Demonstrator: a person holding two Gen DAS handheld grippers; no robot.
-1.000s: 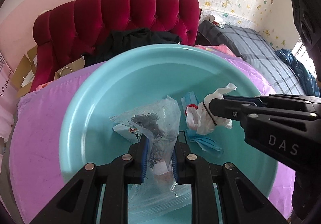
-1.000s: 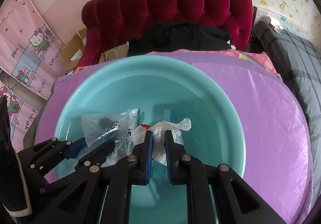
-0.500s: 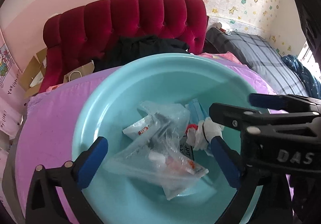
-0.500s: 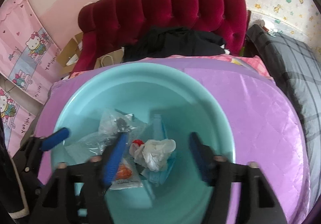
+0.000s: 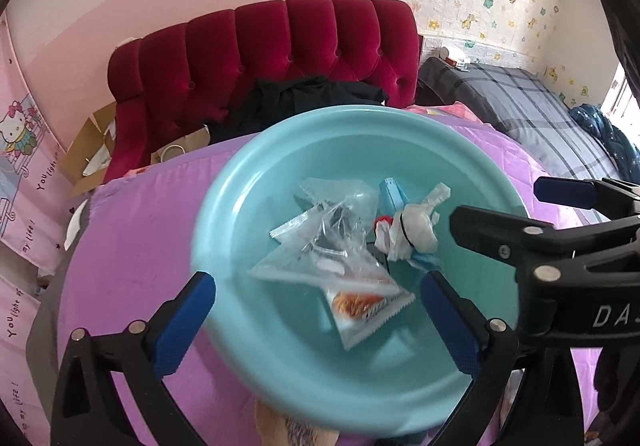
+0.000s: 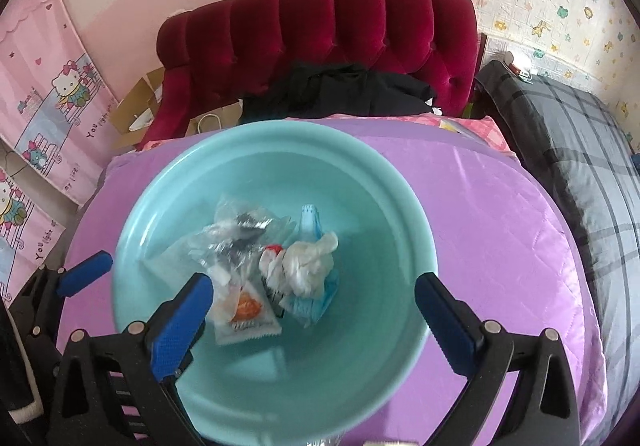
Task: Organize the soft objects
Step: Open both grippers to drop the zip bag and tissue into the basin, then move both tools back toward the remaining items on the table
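Both tools now wide, empty: left tool (image 5: 316, 322), right tool (image 6: 314, 320). Bag (image 5: 320, 246) and glove (image 6: 308, 266) released, lying mid-frame in basin (image 6: 360, 166). Drop-off judged complete.

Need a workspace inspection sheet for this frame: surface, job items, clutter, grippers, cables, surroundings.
Surface: purple quilted cover, teal basin resting on it.
Job's things: inside the basin, clear plastic bag, orange-print sachet, crumpled white glove lying on a blue face mask.
Clutter: black garment, paper bag, cardboard box.
Grippers: left hand-held gripper open, empty; right hand-held gripper jaws opening, nothing pinched.
Cables: nothing seen.
Surroundings: red tufted headboard, plaid bedding, cartoon wall stickers.
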